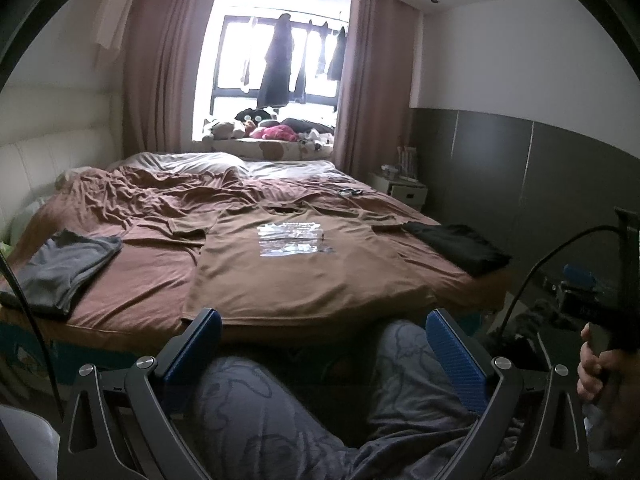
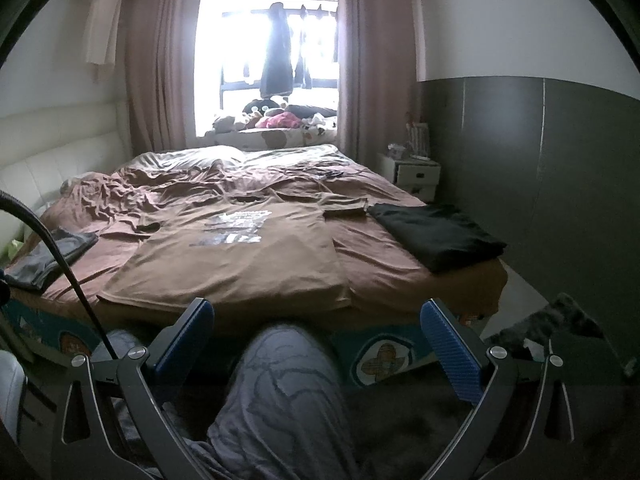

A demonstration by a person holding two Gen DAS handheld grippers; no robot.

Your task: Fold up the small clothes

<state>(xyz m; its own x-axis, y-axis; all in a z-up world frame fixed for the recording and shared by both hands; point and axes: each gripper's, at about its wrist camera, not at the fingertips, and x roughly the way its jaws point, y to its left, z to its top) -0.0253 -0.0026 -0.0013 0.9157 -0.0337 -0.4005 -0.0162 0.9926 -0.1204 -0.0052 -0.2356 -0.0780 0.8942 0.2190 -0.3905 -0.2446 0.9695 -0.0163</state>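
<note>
on the bed: one brown t-shirt (image 1: 296,268) lies flat, print up, near the foot edge of the bed (image 1: 132,300)
folded clothes: two, a grey piece (image 1: 60,272) at left and a black piece (image 1: 460,248) at right
left gripper (image 1: 322,344): jaws wide apart, holding nothing
right gripper (image 2: 316,332): jaws wide apart, holding nothing
left view only: a hand (image 1: 600,368) on a handle
both views: patterned trouser legs (image 2: 280,392)

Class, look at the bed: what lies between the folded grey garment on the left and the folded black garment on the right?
The brown printed T-shirt lies flat between the grey garment and the black garment, with brown bedsheet around it. Both wrist views show this.
</note>
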